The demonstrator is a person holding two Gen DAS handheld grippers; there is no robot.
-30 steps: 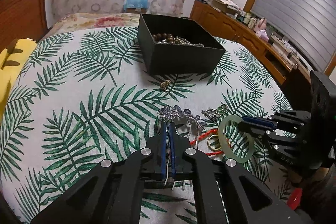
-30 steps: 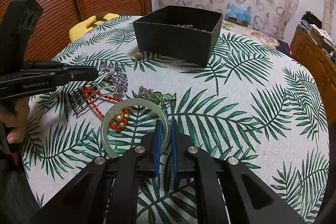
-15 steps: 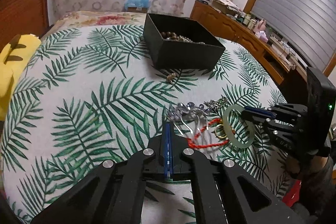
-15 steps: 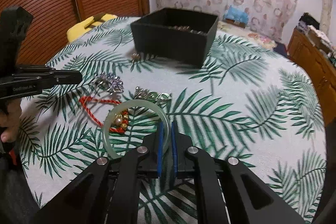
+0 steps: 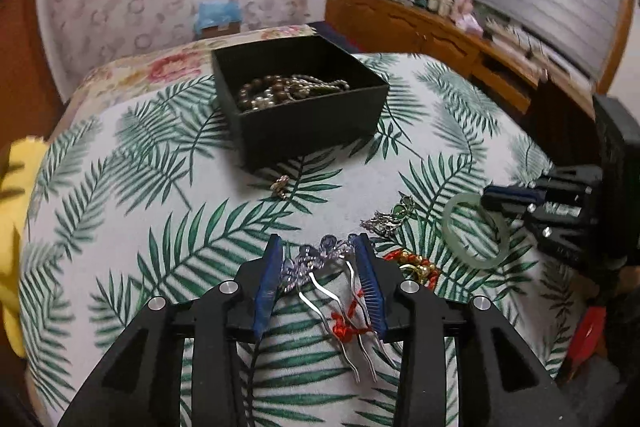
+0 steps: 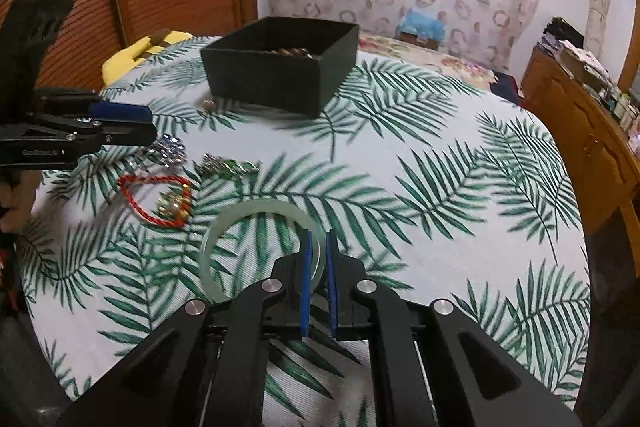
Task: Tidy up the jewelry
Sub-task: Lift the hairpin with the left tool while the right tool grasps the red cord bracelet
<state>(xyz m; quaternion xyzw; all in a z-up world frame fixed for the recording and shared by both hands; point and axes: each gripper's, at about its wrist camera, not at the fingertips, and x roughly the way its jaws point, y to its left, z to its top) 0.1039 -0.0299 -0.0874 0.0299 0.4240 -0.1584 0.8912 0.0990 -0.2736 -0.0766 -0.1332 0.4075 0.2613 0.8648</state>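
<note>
The right gripper [image 6: 317,281] pinches the stiff, breakable bangle [image 6: 262,251] at its rim. The left gripper [image 5: 318,283] gapes around the light, springy hair comb [image 5: 320,263]; grip its jewelled top

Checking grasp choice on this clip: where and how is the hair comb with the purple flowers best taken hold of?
Grip the hair comb at its jeweled flower head, not the thin wavy prongs, which point back toward the left gripper and look likely to slip or bend. Come from above and behind, along the prongs, one finger each side of the head. The open jaws already straddle it; the red cord tangled across the prongs may drag along.
</note>
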